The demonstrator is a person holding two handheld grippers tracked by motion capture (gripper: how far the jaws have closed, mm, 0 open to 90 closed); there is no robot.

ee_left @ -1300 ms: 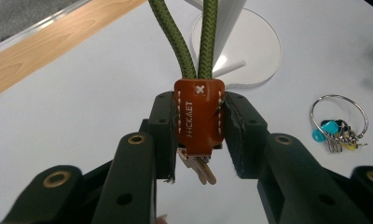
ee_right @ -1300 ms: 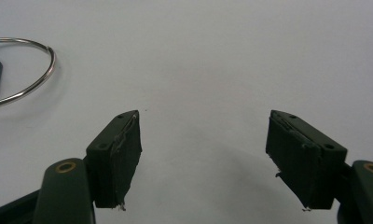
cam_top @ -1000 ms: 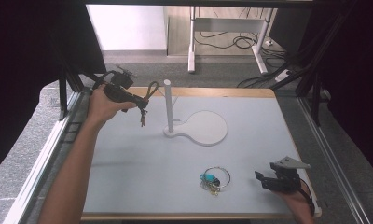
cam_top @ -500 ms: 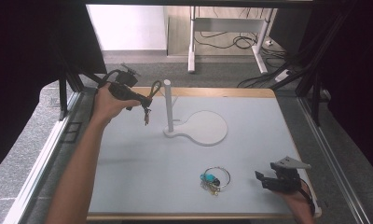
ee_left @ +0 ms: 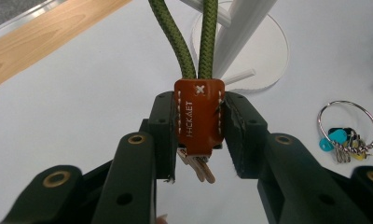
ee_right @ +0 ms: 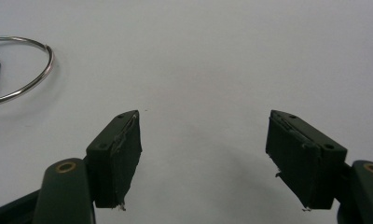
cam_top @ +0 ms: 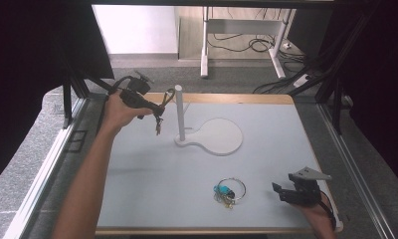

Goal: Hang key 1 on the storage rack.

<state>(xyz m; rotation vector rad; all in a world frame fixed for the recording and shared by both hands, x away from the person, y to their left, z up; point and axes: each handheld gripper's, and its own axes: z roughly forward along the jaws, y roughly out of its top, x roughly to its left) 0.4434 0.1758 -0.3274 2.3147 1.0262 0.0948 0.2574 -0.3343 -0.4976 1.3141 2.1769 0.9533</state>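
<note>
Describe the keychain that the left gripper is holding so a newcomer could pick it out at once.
Start at the white stand with its upright post, near the table's far edge. Just left of the post, the left gripper is shut on the orange leather tab of a keychain with a green rope loop. The other key bunch, near the right gripper, hangs on a bare metal ring instead.

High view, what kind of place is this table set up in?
Probably a lab or workshop recording rig: a white table inside a black metal frame, dark curtains at the sides, and cables trailing across the floor beyond.
</note>
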